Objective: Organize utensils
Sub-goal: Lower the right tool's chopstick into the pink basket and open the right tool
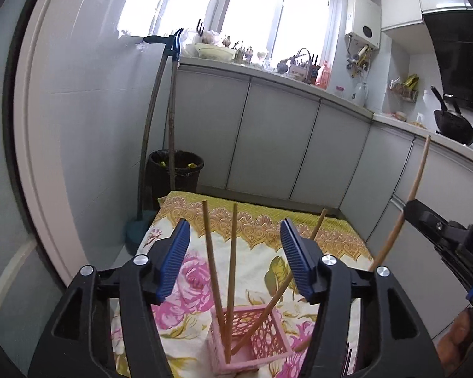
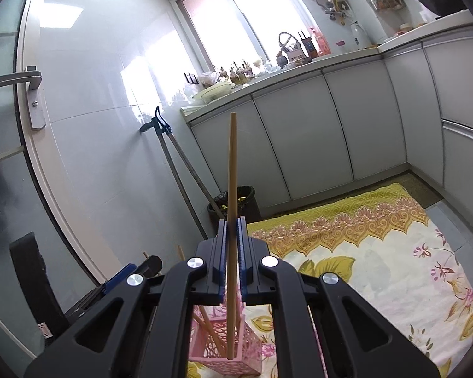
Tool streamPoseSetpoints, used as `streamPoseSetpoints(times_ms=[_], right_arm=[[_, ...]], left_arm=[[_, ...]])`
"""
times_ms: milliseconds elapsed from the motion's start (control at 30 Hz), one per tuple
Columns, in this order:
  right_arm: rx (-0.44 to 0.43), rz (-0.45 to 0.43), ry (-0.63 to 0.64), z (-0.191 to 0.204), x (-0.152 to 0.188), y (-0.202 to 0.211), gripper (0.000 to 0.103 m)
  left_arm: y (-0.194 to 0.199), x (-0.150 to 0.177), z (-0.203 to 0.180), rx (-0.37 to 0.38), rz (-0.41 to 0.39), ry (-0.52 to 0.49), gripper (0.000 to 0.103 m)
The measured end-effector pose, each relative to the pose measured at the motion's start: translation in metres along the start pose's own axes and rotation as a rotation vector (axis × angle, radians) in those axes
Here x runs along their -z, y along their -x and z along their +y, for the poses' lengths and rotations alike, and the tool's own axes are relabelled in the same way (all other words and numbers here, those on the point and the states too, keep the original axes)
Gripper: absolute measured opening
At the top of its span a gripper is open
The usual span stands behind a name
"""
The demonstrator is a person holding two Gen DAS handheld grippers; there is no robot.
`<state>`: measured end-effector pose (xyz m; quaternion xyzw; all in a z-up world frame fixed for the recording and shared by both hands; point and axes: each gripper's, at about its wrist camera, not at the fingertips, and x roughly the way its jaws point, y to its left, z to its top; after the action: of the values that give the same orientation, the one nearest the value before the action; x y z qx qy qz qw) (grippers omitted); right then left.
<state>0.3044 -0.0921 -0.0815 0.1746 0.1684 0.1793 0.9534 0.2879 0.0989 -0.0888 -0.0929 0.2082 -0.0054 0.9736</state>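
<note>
Above pink basket (image 2: 233, 343), chopstick (image 2: 231, 204) clamped upright in right gripper (image 2: 233, 252)

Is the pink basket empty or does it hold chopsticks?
Not empty: three chopsticks stand leaning inside the pink basket.

pink lattice basket (image 1: 252, 340) upright on floral cloth | three wooden chopsticks (image 1: 231, 280) stand leaning inside it | fourth chopstick (image 2: 231, 220) upright, lower tip at the basket's rim

Three chopsticks (image 1: 231, 271) stand in the pink basket (image 1: 252, 343) between spread fingers (image 1: 173, 261).
</note>
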Motion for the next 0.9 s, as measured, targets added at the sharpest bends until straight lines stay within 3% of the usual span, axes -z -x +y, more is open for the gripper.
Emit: streamPoseSetpoints(times_ms=[133, 200, 267, 367, 600, 900], right_arm=[[-0.014, 0.025, 0.059, 0.016, 0.009, -0.021, 0.006], [-0.010, 0.046, 0.076, 0.019, 0.016, -0.030, 0.006], [-0.002, 0.076, 0.089, 0.020, 0.025, -0.040, 0.006], [-0.002, 0.134, 0.106, 0.022, 0.038, -0.051, 0.007], [0.006, 0.214, 0.125, 0.023, 0.047, -0.054, 0.008], [0.065, 0.224, 0.121, 0.008, 0.033, -0.012, 0.008]], left_arm=[[0.013, -0.002, 0.001, -0.093, 0.091, -0.026, 0.064], [0.017, 0.002, 0.000, -0.123, 0.131, -0.039, 0.073], [0.015, 0.007, 0.003, -0.150, 0.180, -0.027, 0.075], [0.010, 0.013, 0.013, -0.136, 0.230, 0.016, 0.075], [0.014, 0.010, 0.021, -0.155, 0.244, 0.020, 0.075], [0.024, 0.008, 0.010, -0.127, 0.241, -0.008, 0.075]])
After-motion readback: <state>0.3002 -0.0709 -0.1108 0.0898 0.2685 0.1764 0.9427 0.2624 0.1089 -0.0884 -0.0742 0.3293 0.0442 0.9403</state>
